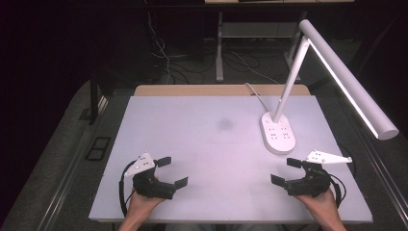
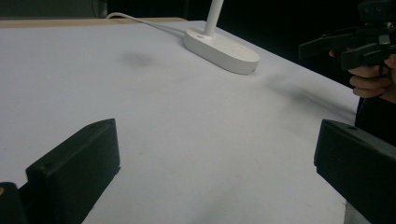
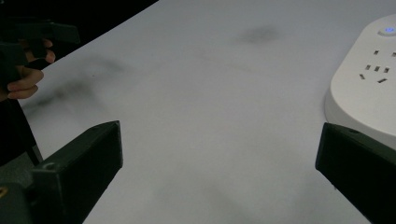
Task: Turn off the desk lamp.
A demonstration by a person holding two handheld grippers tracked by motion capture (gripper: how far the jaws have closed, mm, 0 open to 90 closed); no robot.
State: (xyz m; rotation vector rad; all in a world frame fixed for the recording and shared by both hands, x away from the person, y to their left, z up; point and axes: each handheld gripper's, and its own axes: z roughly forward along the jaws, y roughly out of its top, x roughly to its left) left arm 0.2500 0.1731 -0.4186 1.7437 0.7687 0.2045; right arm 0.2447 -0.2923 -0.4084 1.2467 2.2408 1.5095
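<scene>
Left gripper (image 1: 172, 172) and right gripper (image 1: 285, 171) — jaws wide apart, empty — above the white table (image 1: 207, 144).

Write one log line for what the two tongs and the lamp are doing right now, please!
left tongs: open, empty, near table edge | right tongs: open, empty, beside lamp base | desk lamp: lit, upright, far right of white table
</scene>
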